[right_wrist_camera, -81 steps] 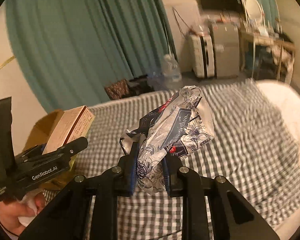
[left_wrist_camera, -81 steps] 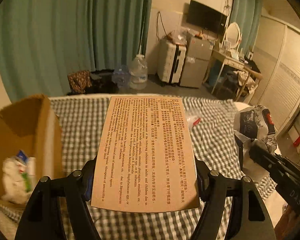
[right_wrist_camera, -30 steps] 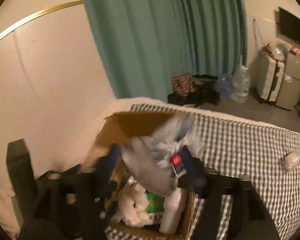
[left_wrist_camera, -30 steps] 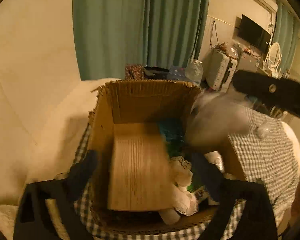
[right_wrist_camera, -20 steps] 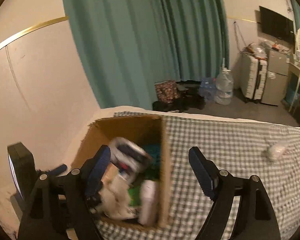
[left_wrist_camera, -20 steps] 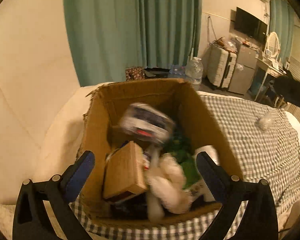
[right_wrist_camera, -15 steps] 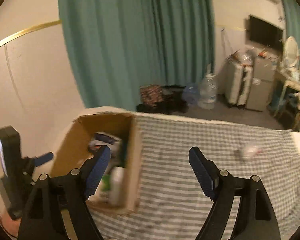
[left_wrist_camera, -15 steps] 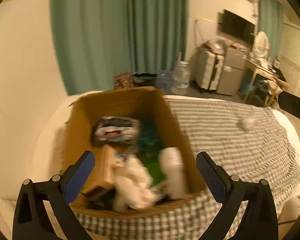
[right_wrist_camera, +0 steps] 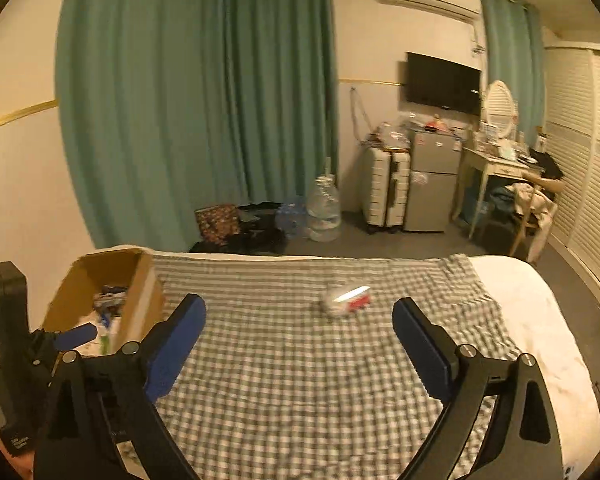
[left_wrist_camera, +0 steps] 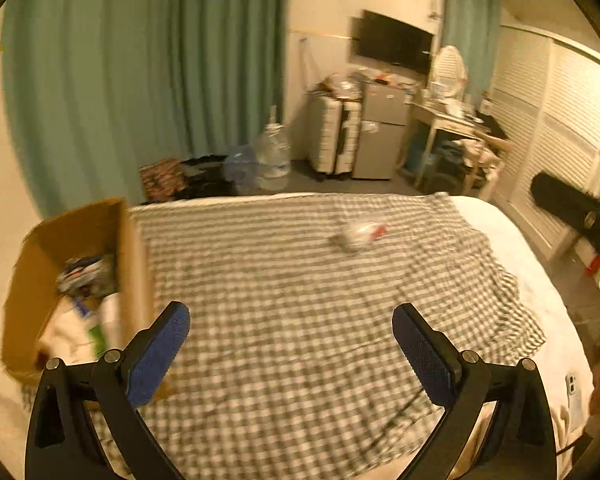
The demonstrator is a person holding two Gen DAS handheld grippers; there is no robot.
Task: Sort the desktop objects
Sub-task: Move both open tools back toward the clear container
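Observation:
An open cardboard box stands at the left edge of the checked cloth, holding several sorted items; it also shows in the right wrist view. A small crumpled white and red packet lies alone on the cloth toward the far side, also in the right wrist view. My left gripper is open and empty above the cloth, right of the box. My right gripper is open and empty, with the packet ahead between its fingers. The left gripper's body shows at the left edge.
The cloth covers a white bed. Beyond its far edge are water jugs, bags, a suitcase, a small fridge and a desk. Teal curtains hang behind.
Both grippers let go of their items, the tan box and the floral wrapper, into the cardboard box. Both then swung right, away from the box, toward the packet on the cloth.

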